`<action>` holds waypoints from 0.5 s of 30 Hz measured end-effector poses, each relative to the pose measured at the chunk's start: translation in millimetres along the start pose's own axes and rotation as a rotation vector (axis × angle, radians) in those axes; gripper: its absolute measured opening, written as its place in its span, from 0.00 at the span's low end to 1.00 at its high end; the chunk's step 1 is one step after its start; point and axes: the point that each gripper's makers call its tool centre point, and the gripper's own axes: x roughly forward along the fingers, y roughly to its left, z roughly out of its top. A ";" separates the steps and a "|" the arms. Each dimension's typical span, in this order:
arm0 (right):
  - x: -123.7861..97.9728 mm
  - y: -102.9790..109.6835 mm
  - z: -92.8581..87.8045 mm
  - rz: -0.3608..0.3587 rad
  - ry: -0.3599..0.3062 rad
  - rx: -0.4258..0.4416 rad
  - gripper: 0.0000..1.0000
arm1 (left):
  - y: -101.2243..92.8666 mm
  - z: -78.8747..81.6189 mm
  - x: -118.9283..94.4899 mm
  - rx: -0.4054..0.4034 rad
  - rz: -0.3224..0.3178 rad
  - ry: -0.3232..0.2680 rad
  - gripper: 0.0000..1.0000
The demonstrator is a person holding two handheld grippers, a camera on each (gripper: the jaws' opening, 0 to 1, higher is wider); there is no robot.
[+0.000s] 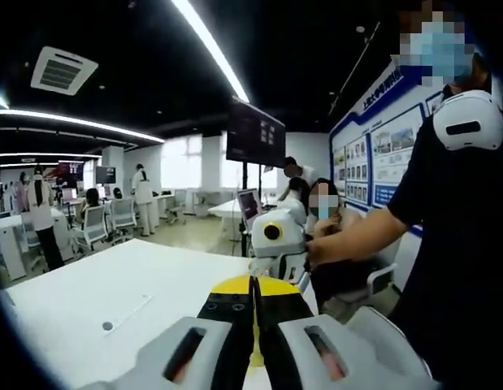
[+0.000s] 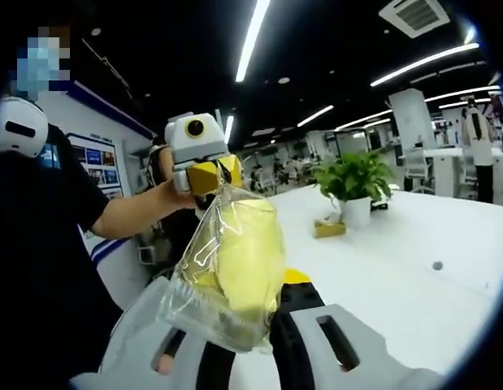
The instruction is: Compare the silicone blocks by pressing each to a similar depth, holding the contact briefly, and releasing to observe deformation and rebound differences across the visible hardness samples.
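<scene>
My left tongs (image 2: pixel 206 175) pinch bag (image 2: pixel 231 272) top, 11 o'clock | right tongs (image 2: pixel 251 341) clamp its base | yellow silicone block (image 2: pixel 243 252) looks soft, film slippery; grip seams.

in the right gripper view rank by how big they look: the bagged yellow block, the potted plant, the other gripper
1. bagged yellow block, largest, though it is nearest the camera
2. other gripper and potted plant look about alike; not ranked

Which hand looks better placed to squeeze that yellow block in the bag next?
Right, probably: the yellow block hangs at the fingers of the right gripper, while the left gripper is shut on the top edge of the plastic bag, holding it up.
</scene>
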 end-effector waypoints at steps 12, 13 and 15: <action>0.3 2.0 3.8 0.007 -0.029 0.027 0.18 | -2.9 7.4 1.3 0.012 -0.009 -0.019 0.00; 0.3 1.4 2.7 0.001 -0.023 0.023 0.19 | -4.3 6.6 1.4 0.015 -0.012 -0.018 0.00; 0.1 0.9 0.5 -0.003 -0.014 0.027 0.21 | -5.3 5.2 1.8 0.012 -0.016 -0.016 0.00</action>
